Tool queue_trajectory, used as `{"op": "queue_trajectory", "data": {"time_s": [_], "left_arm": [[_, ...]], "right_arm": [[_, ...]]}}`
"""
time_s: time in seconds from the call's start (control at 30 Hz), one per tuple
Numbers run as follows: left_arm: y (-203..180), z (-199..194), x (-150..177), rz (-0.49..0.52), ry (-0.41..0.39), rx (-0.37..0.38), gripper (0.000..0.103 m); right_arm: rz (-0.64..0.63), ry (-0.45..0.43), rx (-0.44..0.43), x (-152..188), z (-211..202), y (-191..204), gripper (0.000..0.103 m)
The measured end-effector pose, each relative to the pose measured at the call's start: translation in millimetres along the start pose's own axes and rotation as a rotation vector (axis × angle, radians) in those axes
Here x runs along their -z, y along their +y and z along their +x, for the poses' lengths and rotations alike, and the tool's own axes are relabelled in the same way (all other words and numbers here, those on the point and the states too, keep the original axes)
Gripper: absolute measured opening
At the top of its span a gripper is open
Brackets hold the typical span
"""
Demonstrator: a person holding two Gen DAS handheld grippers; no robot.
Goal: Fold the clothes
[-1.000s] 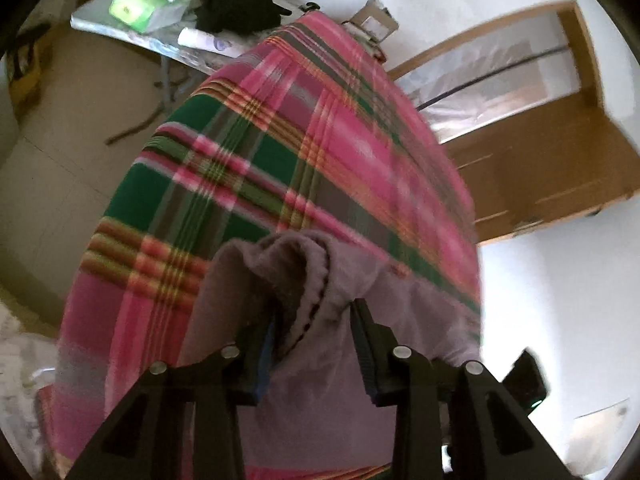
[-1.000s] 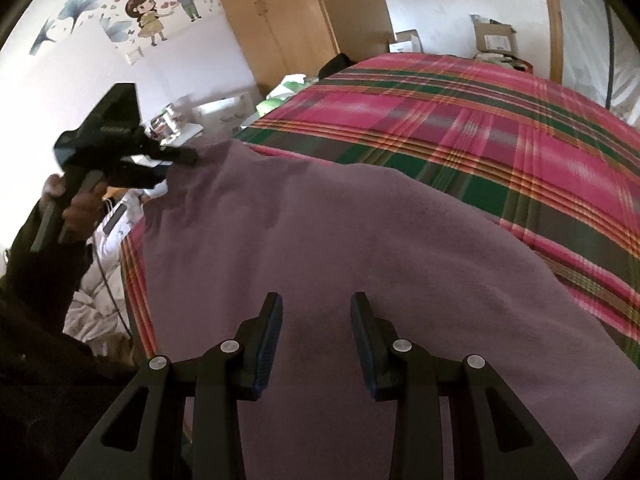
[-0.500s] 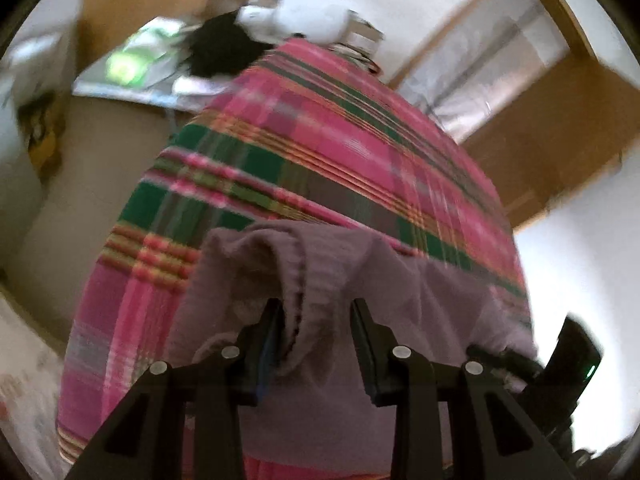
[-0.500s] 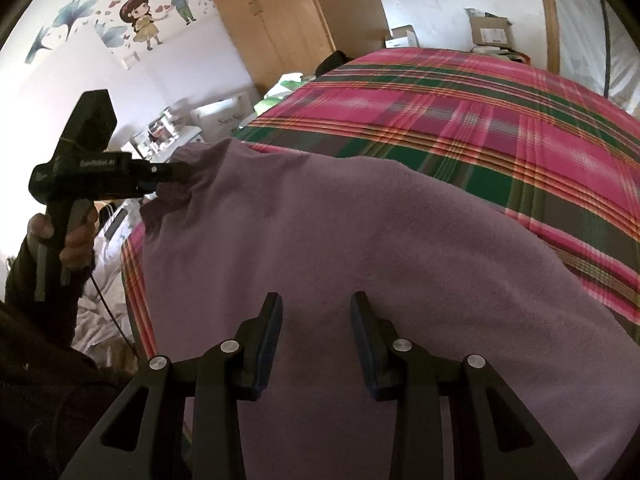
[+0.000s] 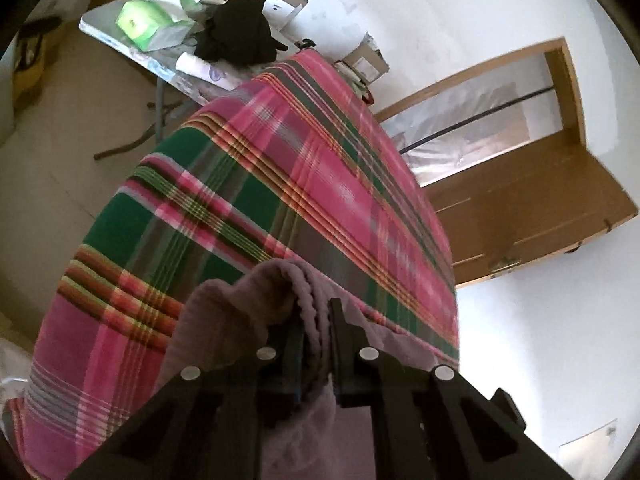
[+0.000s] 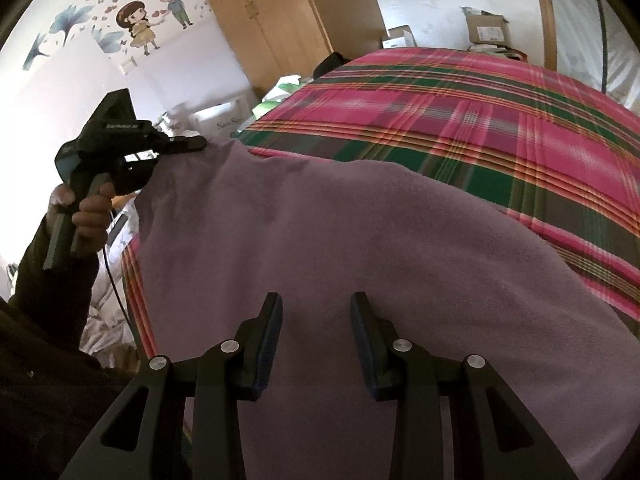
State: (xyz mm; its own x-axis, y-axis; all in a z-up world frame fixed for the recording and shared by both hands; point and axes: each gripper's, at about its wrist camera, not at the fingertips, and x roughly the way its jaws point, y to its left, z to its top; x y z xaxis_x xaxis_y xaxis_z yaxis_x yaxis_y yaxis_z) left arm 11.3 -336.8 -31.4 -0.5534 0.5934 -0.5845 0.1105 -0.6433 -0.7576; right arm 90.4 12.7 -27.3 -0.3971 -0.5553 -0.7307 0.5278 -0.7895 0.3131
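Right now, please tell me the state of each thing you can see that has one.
Left gripper: shut on the ribbed edge of the purple garment.
Right gripper: open, fingers apart above the garment, holding nothing.
Purple garment: spread on the plaid bed cover, one corner lifted.
Plaid bed cover: lying flat.

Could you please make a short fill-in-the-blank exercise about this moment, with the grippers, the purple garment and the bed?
1. The left gripper is shut on an edge of the ____ garment.
2. The right gripper has its jaws ____ above the garment.
3. The garment lies on a bed cover with a ____ pattern.

Missing words: purple; open; plaid
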Motion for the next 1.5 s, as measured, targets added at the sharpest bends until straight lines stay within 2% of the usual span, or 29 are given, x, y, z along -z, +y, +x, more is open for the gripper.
{"op": "queue_trajectory", "data": {"time_s": [0.1,0.3,0.47,0.63,0.7,0.73,0.87,0.97,1.03,1.1,1.2,1.3,1.4,1.5], "left_arm": [[8,-15,3,-0.022,-0.055,-0.037,0.008],[32,-7,1,-0.098,-0.049,-0.065,0.008],[35,2,-7,-0.109,-0.048,-0.045,0.010],[29,-5,-5,-0.099,-0.045,-0.097,0.011],[26,-8,-5,-0.095,-0.044,-0.118,0.021],[25,-9,-4,-0.094,-0.043,-0.128,0.030],[3,-34,4,-0.036,-0.124,-0.190,0.031],[-18,-50,15,0.039,-0.188,-0.221,0.031],[-30,-50,26,0.090,-0.164,-0.202,0.031],[-36,-38,35,0.125,-0.077,-0.188,0.031],[-35,-20,48,0.152,0.005,-0.223,0.031],[-21,-13,50,0.113,0.019,-0.240,0.031],[-7,-15,44,0.058,0.025,-0.211,0.020],[1,-17,42,0.028,0.031,-0.193,0.018]], "right_arm": [[0.004,-0.004,0.000,-2,0,1,0.037],[0.004,0.001,-0.008,-4,5,2,0.037],[0.010,-0.004,-0.003,-5,5,1,0.037],[0.004,-0.031,0.008,-12,2,5,0.037],[0.003,-0.058,0.005,-14,-4,6,0.037],[0.002,-0.064,0.012,-15,-5,6,0.037],[-0.005,-0.063,0.041,-15,-6,5,0.037],[-0.006,-0.059,0.028,-14,-6,7,0.037],[-0.045,-0.056,-0.015,-12,-8,15,0.037],[-0.083,-0.044,-0.044,-10,-5,25,0.037],[-0.137,-0.017,-0.085,-7,2,40,0.037],[-0.198,0.026,-0.086,0,14,58,0.037],[-0.255,0.056,-0.058,5,25,67,0.037],[-0.244,0.055,-0.063,4,23,62,0.037]]}}
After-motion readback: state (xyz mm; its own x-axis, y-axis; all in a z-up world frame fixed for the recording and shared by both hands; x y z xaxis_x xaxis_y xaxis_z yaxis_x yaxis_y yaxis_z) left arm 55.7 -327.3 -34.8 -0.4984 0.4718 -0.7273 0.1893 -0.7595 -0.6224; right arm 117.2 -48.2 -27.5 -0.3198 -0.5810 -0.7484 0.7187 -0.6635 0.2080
